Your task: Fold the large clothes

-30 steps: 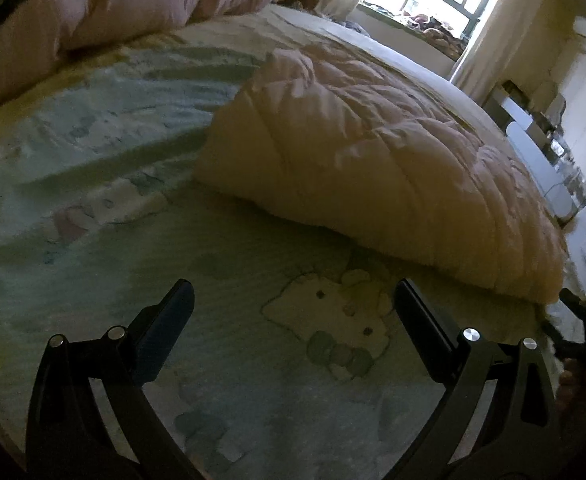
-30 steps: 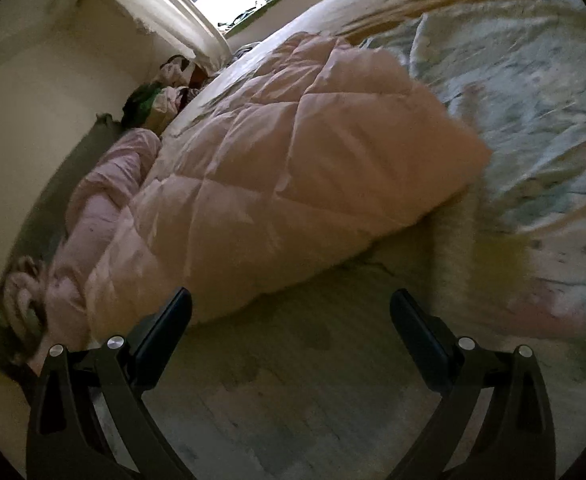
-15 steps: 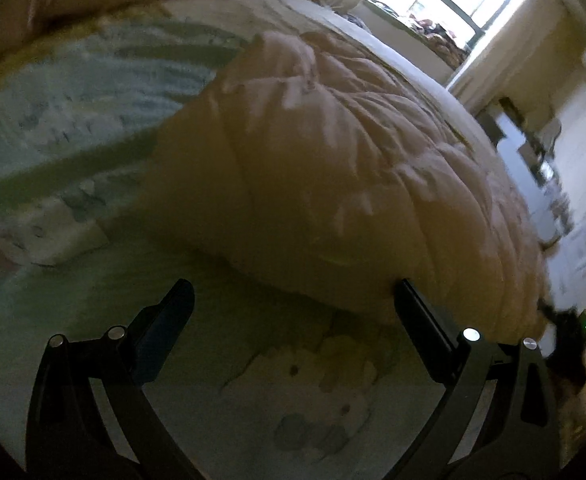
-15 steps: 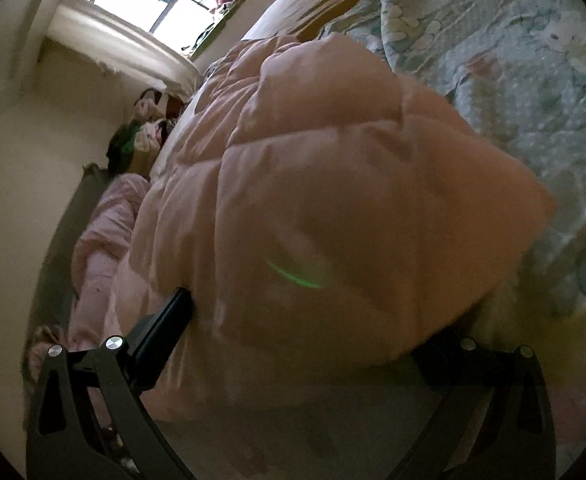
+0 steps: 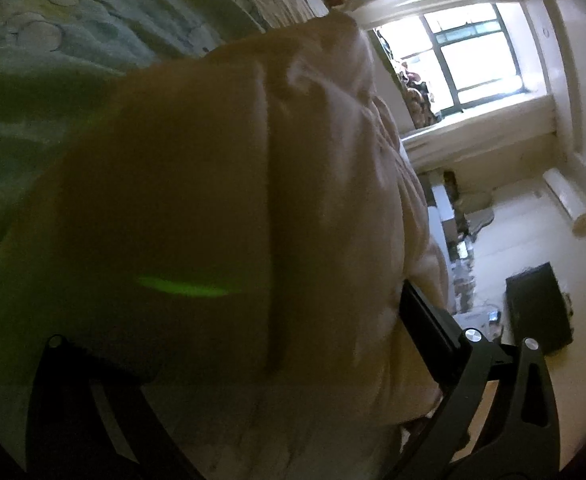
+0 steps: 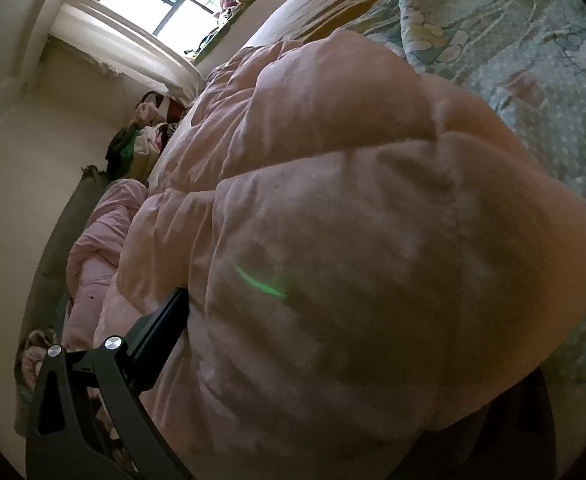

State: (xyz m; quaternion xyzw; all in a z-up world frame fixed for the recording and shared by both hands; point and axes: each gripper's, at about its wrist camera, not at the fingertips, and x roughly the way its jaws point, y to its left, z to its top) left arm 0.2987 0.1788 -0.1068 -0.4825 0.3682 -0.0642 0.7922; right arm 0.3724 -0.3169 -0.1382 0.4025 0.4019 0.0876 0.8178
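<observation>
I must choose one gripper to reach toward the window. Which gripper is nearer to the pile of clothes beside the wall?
Probably right. The right gripper, its fingers around the pink quilt, faces the pile of clothes. The left gripper view does not show it.

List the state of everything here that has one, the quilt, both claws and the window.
Pink quilt: bunched between the fingers of both claws, folded bulk filling each view.
Left claw: fingers wide apart, quilt between them.
Right claw: fingers wide apart around the quilt, one finger hidden.
Bedsheet: spread, partly covered.
Window: curtains drawn aside.
</observation>
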